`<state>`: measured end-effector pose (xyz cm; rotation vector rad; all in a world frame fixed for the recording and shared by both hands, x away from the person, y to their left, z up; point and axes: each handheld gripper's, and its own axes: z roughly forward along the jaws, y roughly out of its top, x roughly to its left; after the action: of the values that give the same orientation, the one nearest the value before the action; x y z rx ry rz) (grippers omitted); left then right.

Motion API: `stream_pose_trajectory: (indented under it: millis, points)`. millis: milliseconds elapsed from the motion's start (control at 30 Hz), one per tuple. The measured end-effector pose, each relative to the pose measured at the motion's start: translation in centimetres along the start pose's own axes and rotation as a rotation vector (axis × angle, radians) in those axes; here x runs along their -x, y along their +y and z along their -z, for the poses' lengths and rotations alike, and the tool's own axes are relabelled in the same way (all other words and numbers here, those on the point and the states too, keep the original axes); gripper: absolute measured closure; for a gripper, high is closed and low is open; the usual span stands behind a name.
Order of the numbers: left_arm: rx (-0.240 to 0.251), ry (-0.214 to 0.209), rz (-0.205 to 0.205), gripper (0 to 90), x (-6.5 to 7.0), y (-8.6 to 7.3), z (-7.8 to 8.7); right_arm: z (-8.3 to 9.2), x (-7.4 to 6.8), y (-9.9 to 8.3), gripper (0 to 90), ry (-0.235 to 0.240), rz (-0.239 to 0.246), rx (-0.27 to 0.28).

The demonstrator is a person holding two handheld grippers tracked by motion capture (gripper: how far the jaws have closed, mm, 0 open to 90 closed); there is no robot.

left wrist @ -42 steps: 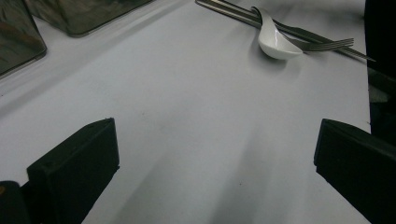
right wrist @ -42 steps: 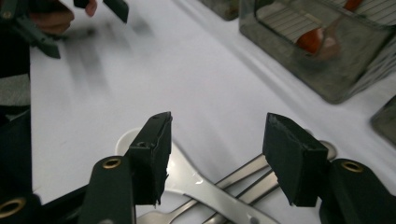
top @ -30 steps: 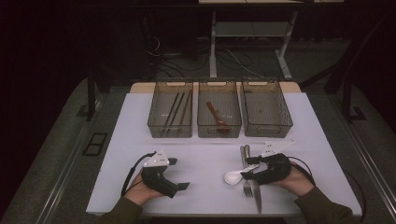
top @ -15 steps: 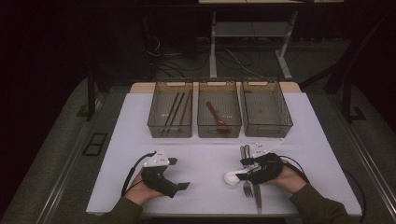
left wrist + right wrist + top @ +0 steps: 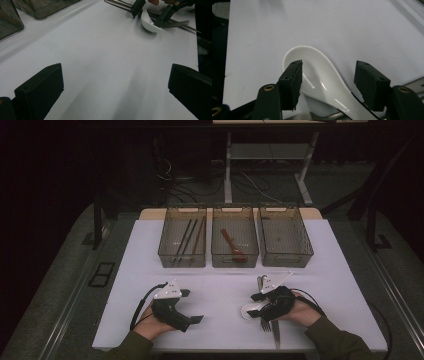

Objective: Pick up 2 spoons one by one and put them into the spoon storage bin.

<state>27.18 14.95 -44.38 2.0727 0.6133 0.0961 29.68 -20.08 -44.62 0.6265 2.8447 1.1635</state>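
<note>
White ceramic spoon (image 5: 317,75) near front edge of desk (image 5: 220,285), toward front right corner, bowl pointing left, handle running back under right gripper (image 5: 258,304). Jaws of right gripper apart, straddling spoon: one jaw over bowl's rim, other clear of it on far side of handle, pads not pressing; in right gripper view, spoon lying flat on white surface between the two black jaws. Just beside spoon, under same gripper, metal fork (image 5: 266,324) with tines toward front edge, and knife (image 5: 276,335) alongside, both partly covered by hand. Same spoon (image 5: 149,23) and fork tines (image 5: 178,24) seen at far end of left gripper view, right gripper's jaw tips set either side of spoon's bowl. Left gripper (image 5: 192,307) near front edge toward front left corner, jaws wide apart, nothing between them, bare desk beneath. Along back edge, three clear plastic bins in a row: left bin (image 5: 166,252) holding dark chopsticks (image 5: 187,237), middle bin (image 5: 217,257) holding brown wooden spoon (image 5: 232,246), right bin (image 5: 305,250) with contents too faint to tell. Grey three-cornered plate atop each gripper, cable trailing from each toward front edge.
</note>
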Motion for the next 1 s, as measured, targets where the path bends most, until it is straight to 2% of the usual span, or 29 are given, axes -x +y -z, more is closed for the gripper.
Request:
stream_pose_trajectory:
  millis: [33,100,133,200,233,267,300,367,533,1000]
  points:
    - [-0.001,-0.001,-0.002,0.0,0.0,0.0,0.0,0.0,0.2,-0.1,39.9,-0.005,0.038,-0.013]
    - [0.000,-0.001,-0.002,0.0,0.0,0.0,0.0,-0.1,-0.1,-0.1,41.4,-0.003,0.044,-0.018]
    - [0.000,-0.001,-0.002,0.0,0.0,0.0,0.0,0.0,0.0,-0.1,45.0,-0.006,0.070,-0.024]
    - [-0.001,-0.001,-0.002,0.0,0.0,0.0,0.0,0.0,-0.3,-0.1,49.3,0.010,0.068,-0.022]
    - [0.000,-0.001,-0.003,0.0,0.0,0.0,0.0,0.1,-0.2,-0.1,52.9,0.005,0.090,-0.029]
    - [0.000,-0.002,-0.003,0.0,0.0,0.0,0.0,0.1,-0.4,-0.1,56.8,0.024,0.083,-0.028]
    - [-0.001,-0.002,-0.004,0.0,0.0,0.0,0.0,0.2,-0.3,-0.2,59.5,0.026,0.107,-0.035]
    - [-0.002,-0.002,-0.005,0.0,0.0,0.0,0.0,0.2,-0.3,-0.2,63.5,0.035,0.125,-0.038]
    - [-0.001,-0.001,-0.004,0.0,0.0,0.0,0.0,0.7,-0.1,-0.2,74.9,0.044,0.135,-0.048]
    - [0.001,-0.002,-0.003,0.0,0.0,0.0,0.0,1.2,0.1,-0.1,83.2,0.064,0.136,-0.041]
